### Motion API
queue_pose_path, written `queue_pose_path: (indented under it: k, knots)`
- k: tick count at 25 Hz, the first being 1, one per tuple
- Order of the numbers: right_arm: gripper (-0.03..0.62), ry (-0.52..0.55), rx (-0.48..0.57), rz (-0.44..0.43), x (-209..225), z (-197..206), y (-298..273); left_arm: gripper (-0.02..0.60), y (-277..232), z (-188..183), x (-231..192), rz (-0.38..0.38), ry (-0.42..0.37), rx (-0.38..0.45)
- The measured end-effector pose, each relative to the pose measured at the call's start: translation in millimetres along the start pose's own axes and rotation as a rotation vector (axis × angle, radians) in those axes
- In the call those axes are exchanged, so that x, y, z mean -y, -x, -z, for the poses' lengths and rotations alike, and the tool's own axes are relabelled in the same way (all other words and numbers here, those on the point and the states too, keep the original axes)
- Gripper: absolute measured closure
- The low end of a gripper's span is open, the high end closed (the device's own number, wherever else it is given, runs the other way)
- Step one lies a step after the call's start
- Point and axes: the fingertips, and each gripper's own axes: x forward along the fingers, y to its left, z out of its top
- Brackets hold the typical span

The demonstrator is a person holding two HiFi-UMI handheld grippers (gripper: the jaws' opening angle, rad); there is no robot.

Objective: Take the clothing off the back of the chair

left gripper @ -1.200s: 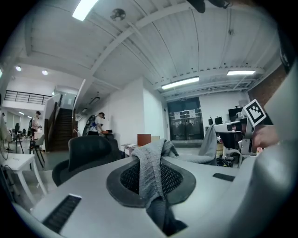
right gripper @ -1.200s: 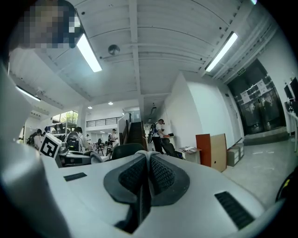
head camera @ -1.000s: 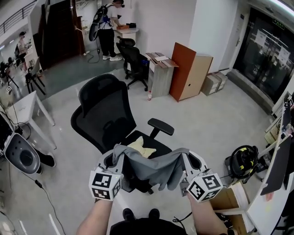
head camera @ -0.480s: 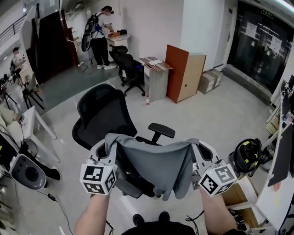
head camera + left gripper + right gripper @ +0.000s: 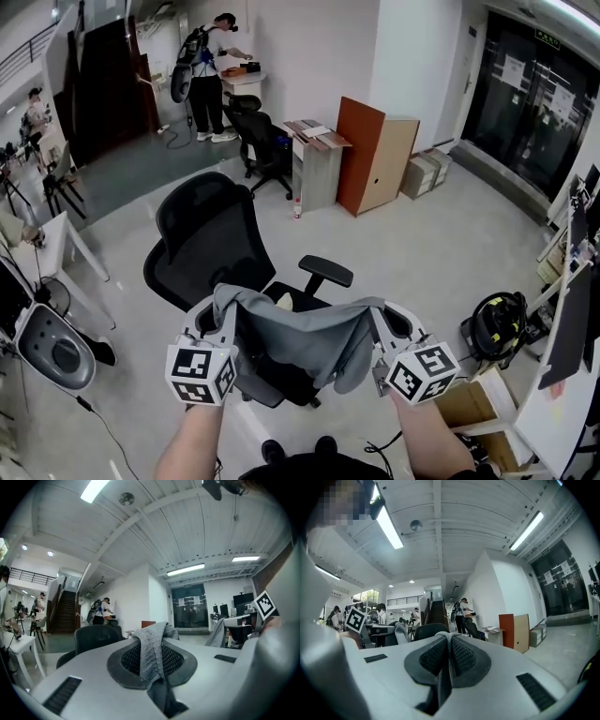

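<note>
Grey knit garment (image 5: 300, 339) hangs stretched between both tools, off the backrest of the black mesh office chair (image 5: 208, 234) and over its seat in the head view. Left tool (image 5: 214, 307) pinches one bunched corner. Right tool (image 5: 377, 315) is pressed nearly together on what looks like a thin fold of the other corner.
</note>
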Motion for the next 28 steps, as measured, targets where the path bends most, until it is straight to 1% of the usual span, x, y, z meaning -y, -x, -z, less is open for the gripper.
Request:
queue_pose_path:
  k: [7, 10, 13, 21, 28]
  knots:
    - [0.577, 0.024, 0.003, -0.012, 0.2, 3.3, -4.2, 0.546, 4.0, 21.4, -5.0, -0.036, 0.036, -0.027]
    - [0.577, 0.013, -0.006, -0.014, -2.3, 8.0, -6.1, 0.546, 5.6, 28.3, -7.6, -0.047, 0.054, -0.038]
    - [0.577, 0.004, -0.010, -0.015, -3.9, 9.2, -5.4, 0.546, 7.0, 30.8, -5.5, -0.044, 0.052, -0.046]
    - [0.577, 0.009, 0.000, -0.007, -0.3, 7.3, 5.3, 0.546, 8.2, 25.4, 1.0, -0.030, 0.038, -0.035]
    - [0.577, 0.000, 0.009, 0.000, 1.2, 3.4, 17.4, 0.546, 14.4, 2.5, 0.6, -0.024, 0.005, -0.005]
